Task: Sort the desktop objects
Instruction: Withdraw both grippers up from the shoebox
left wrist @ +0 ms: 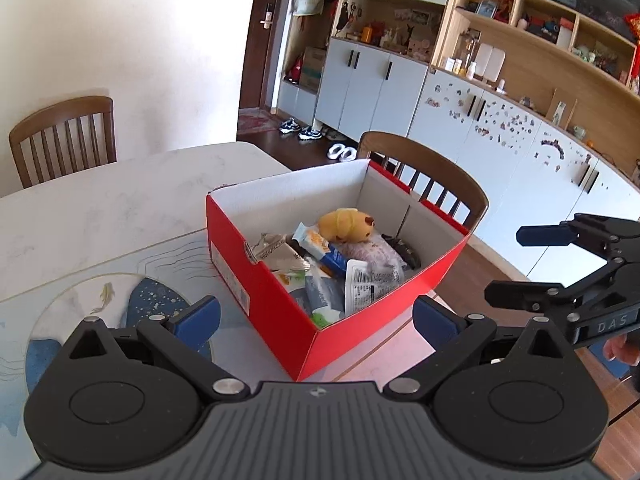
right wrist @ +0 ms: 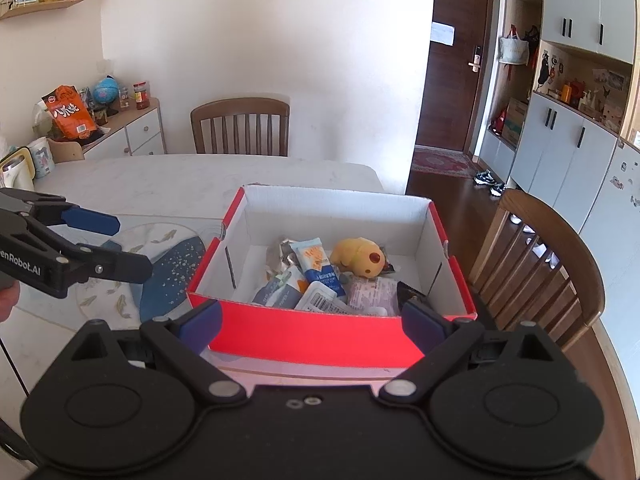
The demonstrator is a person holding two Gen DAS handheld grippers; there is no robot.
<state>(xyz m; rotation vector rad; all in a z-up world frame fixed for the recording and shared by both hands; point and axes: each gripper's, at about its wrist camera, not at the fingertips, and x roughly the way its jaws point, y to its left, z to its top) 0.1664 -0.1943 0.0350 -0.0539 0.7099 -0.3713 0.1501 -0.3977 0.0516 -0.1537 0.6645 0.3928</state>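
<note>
both claws empty and spread wide, the red box (right wrist: 320, 336) of sorted bits just ahead of us.

our left gripper (left wrist: 316, 318) holds nothing, box corner between its tips; ahead of our right gripper (right wrist: 312, 322), also empty, lie slippery, light snack packets (right wrist: 316, 268), then the soft yellow plush (right wrist: 360, 258). we judge the plush squashy: pinch its body.

White marble-look table (right wrist: 160, 184) flanked by brown slatted wooden chairs (right wrist: 240, 126). Plain white wall (right wrist: 260, 40) behind. Dark wood floor (left wrist: 280, 148), dark brown door (right wrist: 452, 80). Grey-white cabinets with light wood open shelving (left wrist: 520, 40) lit by daylight.
</note>
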